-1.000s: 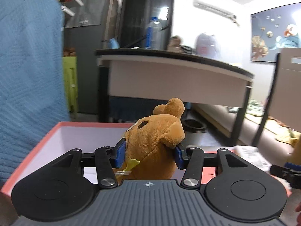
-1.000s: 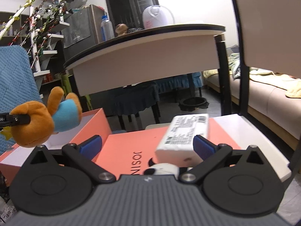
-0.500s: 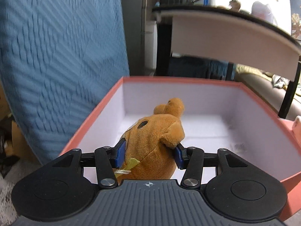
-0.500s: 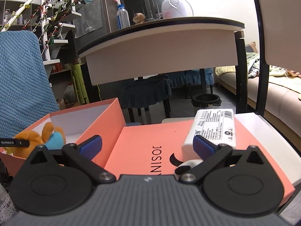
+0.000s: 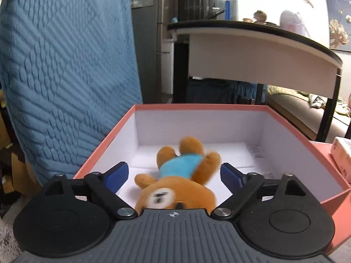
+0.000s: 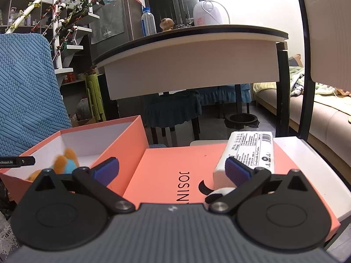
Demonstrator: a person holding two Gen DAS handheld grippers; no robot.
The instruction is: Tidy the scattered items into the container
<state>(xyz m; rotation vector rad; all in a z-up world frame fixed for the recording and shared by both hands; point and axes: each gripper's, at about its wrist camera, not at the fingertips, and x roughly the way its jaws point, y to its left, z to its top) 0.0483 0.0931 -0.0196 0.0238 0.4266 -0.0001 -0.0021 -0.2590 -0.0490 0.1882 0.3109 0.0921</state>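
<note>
A brown plush bear (image 5: 177,182) in a blue shirt lies blurred inside the salmon box (image 5: 291,122), on its white floor. My left gripper (image 5: 174,173) hangs open over it, blue pads wide on either side and clear of the toy. In the right wrist view the bear (image 6: 65,161) shows inside the same box (image 6: 122,140) at the left. My right gripper (image 6: 172,168) is open above the salmon lid (image 6: 175,171). A white labelled packet (image 6: 252,151) rests on the lid by the right pad, and a small black-and-white item (image 6: 217,191) lies partly hidden behind that finger.
A blue quilted cushion (image 5: 65,65) rises just left of the box. A dark-topped table (image 6: 193,50) stands behind, with a chair (image 6: 173,107) under it. A sofa (image 6: 318,118) lies at the right. A chair frame (image 6: 307,65) stands by the lid's right side.
My left gripper opened and let the bear go; it dropped onto the box floor. The right gripper stayed open over the lid, moving only slightly.
</note>
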